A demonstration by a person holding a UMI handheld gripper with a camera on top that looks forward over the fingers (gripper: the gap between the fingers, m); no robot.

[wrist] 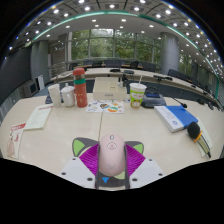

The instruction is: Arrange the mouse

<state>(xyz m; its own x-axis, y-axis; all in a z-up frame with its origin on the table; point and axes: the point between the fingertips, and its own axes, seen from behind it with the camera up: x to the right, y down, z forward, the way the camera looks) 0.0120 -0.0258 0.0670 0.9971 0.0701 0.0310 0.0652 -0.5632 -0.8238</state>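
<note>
Sitting between the two fingers, the mouse (pixel 111 154) shows as a pale pink, rounded shell with its long axis pointing toward twelve o'clock, out over the table (pixel 60 135). The gripper (pixel 111 163) has a magenta pad close on either flank, at nine and three o'clock of the mouse, and both pads appear to press on its sides, so I judge it clamped; the contact itself is partly hidden by the shell's curve.

A mouse like this should be light and rigid, a hollow plastic body that will not deform. Its glossy, domed top looks slippery, so the flatter side walls at mid-length are the sensible place to hold; a pinch nearer the tapered nose or tail could squeeze it forward or let it twist.

Beyond the fingers, at about eleven o'clock, stand a white cup (pixel 54 94) and an orange-capped bottle (pixel 80 87); a green-banded cup (pixel 137 94) stands at one o'clock, and a blue-edged book (pixel 176 117) lies at two o'clock. Bare tabletop directly ahead offers room to set it down.
</note>
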